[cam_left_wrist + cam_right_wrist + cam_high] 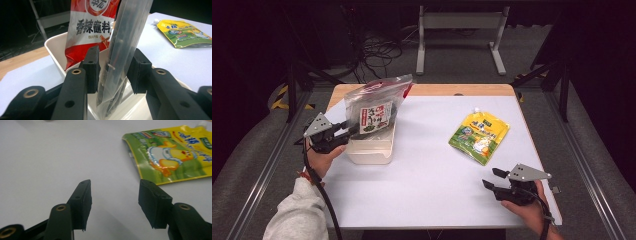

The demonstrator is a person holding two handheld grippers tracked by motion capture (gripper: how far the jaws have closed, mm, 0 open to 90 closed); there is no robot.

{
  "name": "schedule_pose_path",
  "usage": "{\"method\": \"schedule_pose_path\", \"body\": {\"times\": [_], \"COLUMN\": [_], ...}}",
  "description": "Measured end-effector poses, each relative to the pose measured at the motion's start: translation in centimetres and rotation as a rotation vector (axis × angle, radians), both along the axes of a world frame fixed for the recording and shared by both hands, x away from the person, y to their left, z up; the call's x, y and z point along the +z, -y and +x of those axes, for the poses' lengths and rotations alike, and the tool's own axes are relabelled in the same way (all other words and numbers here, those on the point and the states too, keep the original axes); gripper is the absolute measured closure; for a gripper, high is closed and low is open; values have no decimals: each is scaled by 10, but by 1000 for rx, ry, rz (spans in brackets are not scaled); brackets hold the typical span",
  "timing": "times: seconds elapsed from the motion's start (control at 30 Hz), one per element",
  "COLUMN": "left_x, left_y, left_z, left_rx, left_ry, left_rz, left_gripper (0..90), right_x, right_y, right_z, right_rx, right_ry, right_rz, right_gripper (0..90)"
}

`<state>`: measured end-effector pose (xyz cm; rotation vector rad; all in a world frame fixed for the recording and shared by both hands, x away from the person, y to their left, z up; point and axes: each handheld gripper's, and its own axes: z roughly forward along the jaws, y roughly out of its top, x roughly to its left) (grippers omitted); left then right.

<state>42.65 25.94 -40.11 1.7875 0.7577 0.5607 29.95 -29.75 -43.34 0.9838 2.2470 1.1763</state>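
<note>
On the worktop (432, 175) I count one white tub (371, 147), three food packets and my two grippers. The tub stands near the left edge, toward the far left corner. Two packets stand upright in it: one clear zip bag (125, 50) with dark content and a white label, and one red sachet (87, 27) just behind it, against the far wall of the tub.

My left gripper (346, 131) comes from the left edge and points to the right, at the side of the tub. In the left gripper view the zip bag passes between its two black pads (91, 67). The left pad seems to touch the plastic, and I see a small gap at the right pad, so the jaws stand around the bag but not pressed together on it. The left hand (324, 157) is under the gripper body, with the grey sleeve behind it.

The third packet, a yellow and green spout pouch (479, 136), lies flat toward the right edge, well apart from the tub.

My right gripper (492, 178) is low over the near right corner, pointing left. Its jaws are spread wide with nothing between them, and the pouch lies beyond them. The right hand (524, 207) holds it from below.
</note>
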Motion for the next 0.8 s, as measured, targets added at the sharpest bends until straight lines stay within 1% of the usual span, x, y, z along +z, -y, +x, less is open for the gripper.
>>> {"method": "schedule_pose_path", "body": {"times": [0.07,0.1,0.17,0.23,0.27,0.3,0.37,0.43,0.53,0.6,0.63,0.67,0.7,0.73,0.77,0.8], "left_x": [2,3,4,5,5,6,7,8,9,11,12,13,13,14,15,15], "left_y": [0,0,0,0,0,0,-1,-1,-1,-1,-1,1,1,2,4,4], "left_z": [-3,-4,-8,-11,-13,-14,-18,-23,-32,-40,-47,-52,-52,-57,-63,-66], "left_rx": [6,3,9,13,23,23,34,38,35,36,29,26,26,33,30,24], "left_ry": [7,14,22,27,29,28,34,37,42,55,55,57,57,68,74,72], "left_rz": [-6,-6,3,9,15,15,26,35,41,59,52,52,52,73,81,85], "left_gripper": [623,627,621,597,597,585,559,542,511,490,467,464,454,454,423,412], "right_x": [2,4,7,8,9,10,11,10,9,6,4,2,2,1,0,-2], "right_y": [5,8,13,15,17,20,23,27,31,33,34,35,35,36,36,37], "right_z": [4,7,13,15,20,25,33,41,54,64,71,78,78,83,88,93], "right_rx": [-29,-54,-87,-94,-115,-133,-160,-186,-219,-249,-262,-283,-283,-294,-304,-320], "right_ry": [9,13,20,24,31,29,29,18,-3,-29,-44,-56,-56,-63,-79,-86], "right_rz": [4,9,27,28,30,44,50,75,92,108,118,132,132,141,141,144], "right_gripper": [434,434,433,432,429,418,398,388,353,332,314,303,303,290,276,273]}}
